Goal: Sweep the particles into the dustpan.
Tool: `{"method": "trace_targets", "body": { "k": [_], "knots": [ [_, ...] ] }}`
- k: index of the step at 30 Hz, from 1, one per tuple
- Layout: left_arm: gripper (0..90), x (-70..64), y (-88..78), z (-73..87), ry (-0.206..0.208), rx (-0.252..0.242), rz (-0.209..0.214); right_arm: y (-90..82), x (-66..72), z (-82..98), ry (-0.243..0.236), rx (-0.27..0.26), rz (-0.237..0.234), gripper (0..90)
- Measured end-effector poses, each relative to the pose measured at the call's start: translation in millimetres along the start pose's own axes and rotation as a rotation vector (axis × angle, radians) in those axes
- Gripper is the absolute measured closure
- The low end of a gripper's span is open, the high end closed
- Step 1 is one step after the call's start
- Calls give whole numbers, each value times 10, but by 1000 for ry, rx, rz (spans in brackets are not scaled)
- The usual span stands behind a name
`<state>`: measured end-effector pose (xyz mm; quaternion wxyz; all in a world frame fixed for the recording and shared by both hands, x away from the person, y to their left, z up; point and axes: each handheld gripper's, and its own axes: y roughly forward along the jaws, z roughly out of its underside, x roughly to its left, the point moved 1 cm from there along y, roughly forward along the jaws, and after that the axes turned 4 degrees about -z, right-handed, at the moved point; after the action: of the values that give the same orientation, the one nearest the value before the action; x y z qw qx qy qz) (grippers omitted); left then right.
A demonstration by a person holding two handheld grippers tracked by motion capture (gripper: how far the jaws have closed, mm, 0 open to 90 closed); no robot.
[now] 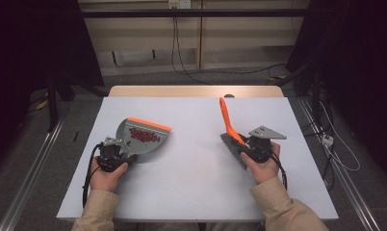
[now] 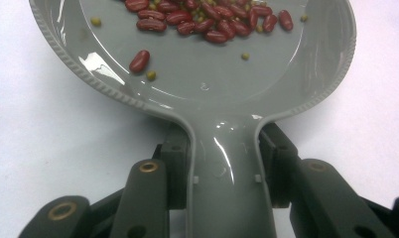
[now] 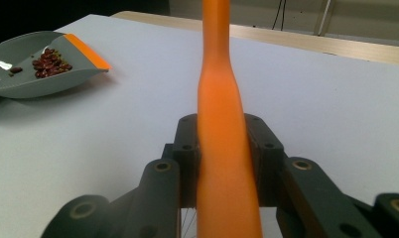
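the grey plastic dustpan (image 1: 142, 137) lies on the left half of the white table (image 1: 191, 183), its scoop glossy and smooth with a fine ribbed rim and a bright orange lip (image 1: 149, 124) along the far edge. a heap of dark red kidney beans (image 1: 144, 136) with a few small greenish-yellow peas (image 2: 151, 75) sits in the scoop. the left gripper (image 2: 222, 173) is clamped on the dustpan's narrow moulded handle (image 2: 222, 183), black jaws pressed to either side of it, the person's left hand (image 1: 106, 173) wrapped round the gripper body at the table's near left, the beige sleeve (image 1: 97, 211) coming up from below.

on the right half of the table, well apart from the dustpan, the right gripper (image 3: 222, 148) grips the smooth orange handle (image 3: 222, 163) of a hand brush (image 1: 232, 139); the handle swells where the jaws pinch it and tapers upward, slanting away toward the far side. the brush's dark grey bristles (image 1: 232, 150) point down at the table just left of the right hand (image 1: 263, 166), which holds the gripper with its grey three-cornered plate (image 1: 267, 132) on top.
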<state>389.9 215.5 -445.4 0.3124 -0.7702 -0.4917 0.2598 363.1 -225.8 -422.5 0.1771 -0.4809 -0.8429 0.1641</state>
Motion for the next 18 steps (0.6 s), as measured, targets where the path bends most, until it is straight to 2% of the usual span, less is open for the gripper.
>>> {"method": "trace_targets", "body": {
  "k": [9,18],
  "knots": [
    [634,11,48,-20,-22,12,-9,-5,-48,10,10,-8,11,712],
    [633,1,100,-45,-39,21,-33,65,-71,26,20,-5,11,711]
  ]
}}
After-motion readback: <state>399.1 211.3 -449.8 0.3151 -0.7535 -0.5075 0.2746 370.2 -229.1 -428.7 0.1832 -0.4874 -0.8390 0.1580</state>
